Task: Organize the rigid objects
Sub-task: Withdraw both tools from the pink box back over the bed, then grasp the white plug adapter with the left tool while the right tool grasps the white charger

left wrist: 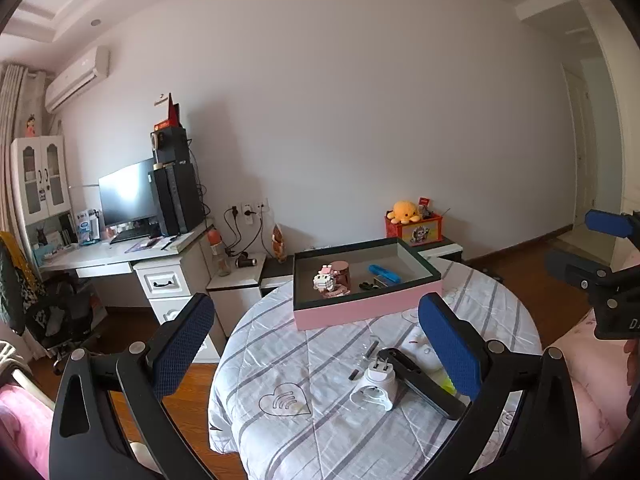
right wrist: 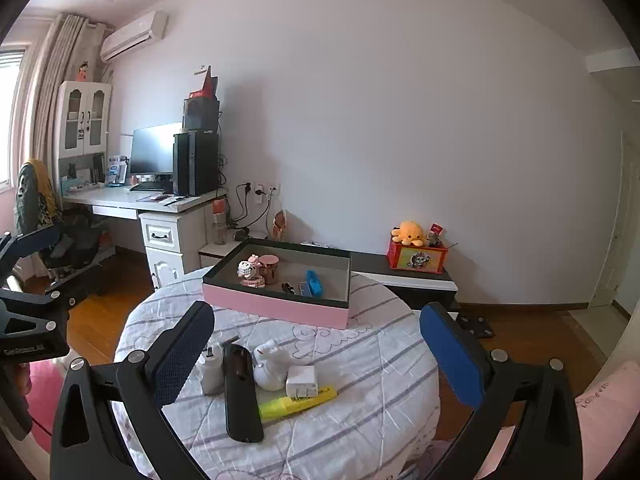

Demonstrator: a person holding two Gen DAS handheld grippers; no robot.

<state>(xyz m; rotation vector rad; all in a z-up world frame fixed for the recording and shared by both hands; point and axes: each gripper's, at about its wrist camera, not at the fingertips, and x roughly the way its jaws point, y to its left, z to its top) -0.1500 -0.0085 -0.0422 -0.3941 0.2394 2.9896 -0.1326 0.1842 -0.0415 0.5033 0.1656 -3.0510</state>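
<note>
Right wrist view showed my right gripper spread wide and empty, as was the left gripper. Nearest, at 6 o'clock, a black remote, yellow highlighter and white charger waited unsorted; at 12, the pink box already held a blue stapler and figurine.

Soft daylight filled the room, coming from the window at the far left of the right wrist view, where it washed out. The wall was evenly lit, with a dim shadow beside the computer tower. Both fisheye views bowed straight lines strongly and darkened to black at the corners; focus stayed fairly sharp
</note>
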